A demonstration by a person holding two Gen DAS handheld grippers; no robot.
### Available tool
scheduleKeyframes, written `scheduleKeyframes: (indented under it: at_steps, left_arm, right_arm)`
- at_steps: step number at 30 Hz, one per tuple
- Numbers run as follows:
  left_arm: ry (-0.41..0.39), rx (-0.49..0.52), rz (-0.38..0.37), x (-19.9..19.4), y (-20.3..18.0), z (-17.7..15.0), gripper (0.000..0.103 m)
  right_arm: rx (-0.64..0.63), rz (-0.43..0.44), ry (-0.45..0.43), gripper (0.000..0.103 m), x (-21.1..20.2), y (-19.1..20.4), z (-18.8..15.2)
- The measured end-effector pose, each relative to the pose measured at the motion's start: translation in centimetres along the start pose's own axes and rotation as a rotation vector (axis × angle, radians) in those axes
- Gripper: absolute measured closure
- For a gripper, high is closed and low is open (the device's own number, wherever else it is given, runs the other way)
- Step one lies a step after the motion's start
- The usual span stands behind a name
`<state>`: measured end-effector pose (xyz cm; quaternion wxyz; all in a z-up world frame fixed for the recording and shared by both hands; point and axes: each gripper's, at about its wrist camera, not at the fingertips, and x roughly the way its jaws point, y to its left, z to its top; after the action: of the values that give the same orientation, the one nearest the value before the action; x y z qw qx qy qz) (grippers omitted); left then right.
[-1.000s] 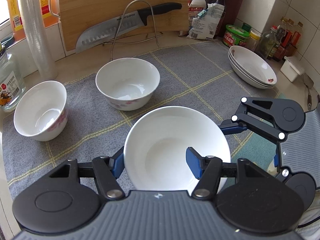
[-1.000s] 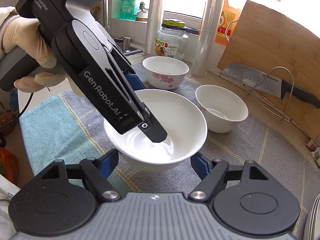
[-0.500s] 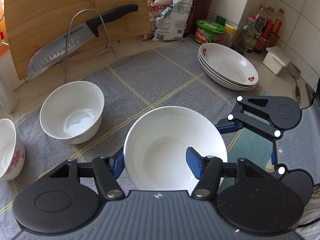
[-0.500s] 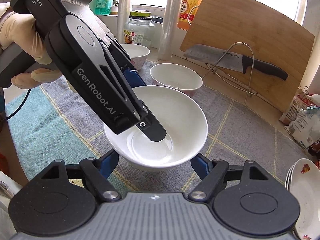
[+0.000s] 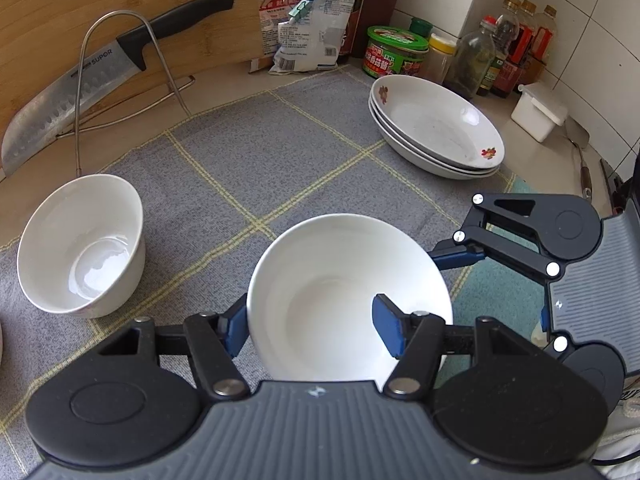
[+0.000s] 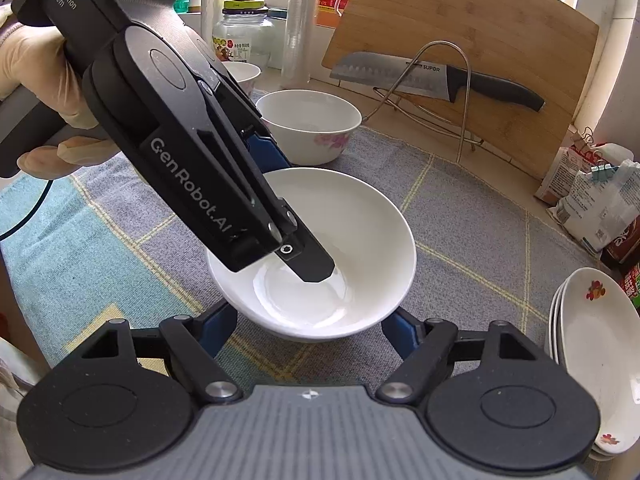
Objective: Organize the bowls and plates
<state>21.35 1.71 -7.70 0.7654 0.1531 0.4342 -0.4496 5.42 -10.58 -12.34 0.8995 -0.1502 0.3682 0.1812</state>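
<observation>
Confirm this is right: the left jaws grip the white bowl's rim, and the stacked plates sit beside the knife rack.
Not quite. The left gripper does hold the bowl, but the plates sit across the mat beside the bottles, far from the knife rack, as the left wrist view shows.

Glossy ceramic bowl point(image 5: 344, 280) (woven cloth mat point(image 5: 280, 152) beneath).

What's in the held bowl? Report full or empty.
Empty. The bowl, clamped on its rim by the left gripper, shows only bare white glaze inside.

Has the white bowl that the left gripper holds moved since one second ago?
Yes. The held bowl, pinched by the left gripper, has travelled across the mat toward the stacked plates, away from the knife.
</observation>
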Motion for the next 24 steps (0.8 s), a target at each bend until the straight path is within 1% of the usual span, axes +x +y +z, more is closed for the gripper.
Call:
scheduleKeyframes:
  at_steps: [14,16,17,18,19,20,21,24]
  left_arm:
    - [0.006,-0.023,-0.005,0.8,0.1,-0.2,0.04]
    - [0.01,-0.019,-0.006,0.9,0.0,-0.2,0.036]
    - [0.008,-0.017,-0.016,0.9,0.0,-0.2,0.03]
    - [0.001,-0.012,-0.02,0.8,-0.2,-0.2,0.022]
    - [-0.011,-0.003,-0.016,0.7,-0.4,-0.2,0.018]
    - [-0.025,0.006,-0.006,0.5,-0.5,-0.3,0.013]
    - [-0.042,0.016,0.008,0.2,-0.7,-0.3,0.009]
    - [-0.074,0.033,0.024,-0.5,-1.0,-0.3,0.008]
  right_arm:
    - [0.007,0.006,0.021,0.02,0.6,0.0,0.0]
    - [0.005,0.007,0.024,0.02,0.6,0.0,0.0]
    - [0.01,0.011,0.019,0.015,0.5,0.0,-0.1]
    - [0.01,0.008,0.0,0.001,0.3,0.0,0.0]
    - [0.003,0.004,-0.027,0.0,0.0,0.1,-0.1]
    - [-0.005,0.002,-0.033,0.0,-0.2,0.2,0.0]
    - [-0.008,-0.002,-0.03,0.0,-0.2,0.2,0.0]
    - [-0.006,-0.006,-0.017,0.0,-0.1,0.0,-0.1]
